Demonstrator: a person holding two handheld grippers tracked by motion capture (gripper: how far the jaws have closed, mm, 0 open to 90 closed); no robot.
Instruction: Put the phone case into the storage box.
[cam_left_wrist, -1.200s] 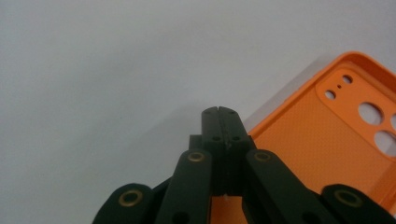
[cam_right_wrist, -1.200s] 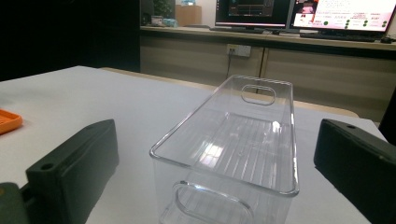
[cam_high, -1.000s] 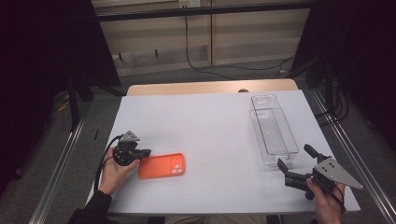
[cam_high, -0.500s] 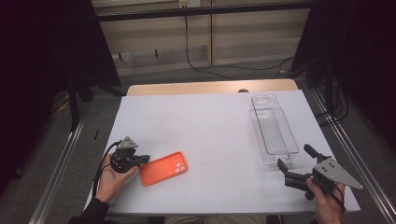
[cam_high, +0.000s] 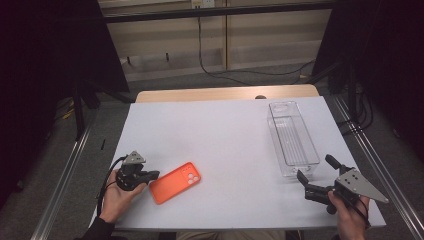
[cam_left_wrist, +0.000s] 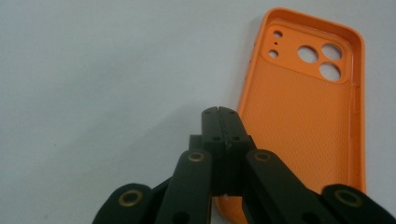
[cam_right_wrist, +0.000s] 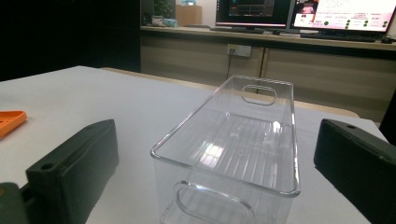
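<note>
Left tongs (cam_high: 150, 175) near the bottom left corner of the white tabletop (cam_high: 225, 135), held in a hand (cam_high: 116, 196), jaws pressed together with nothing between them, tips just at the near end of the orange phone case (cam_high: 176, 182). Case flat on the tabletop, hollow side up, lying slantwise, camera holes at its far right end. Right tongs (cam_high: 314, 176) at the bottom right corner, held in the other hand (cam_high: 350, 217), jaws spread wide, aimed at the near end of the clear plastic bin (cam_high: 292, 137). Bin lengthwise along the right edge of the tabletop, well apart from the case.

From the left gripper view: left tongs (cam_left_wrist: 217, 112) closed tight, tips meeting, pinching nothing, beside the left long edge of the phone case (cam_left_wrist: 303, 112); touching or just clear, hard to tell. Case hollow side up, camera cut-outs at the top, on the tabletop (cam_left_wrist: 93, 70).

From the right gripper view: right tongs (cam_right_wrist: 215, 154) spread, one black jaw at each lower corner, the near end of the bin (cam_right_wrist: 233, 149) between them without contact. Bin upright, handle slots in both end walls. Corner of the orange case (cam_right_wrist: 9, 120) at the left edge.
</note>
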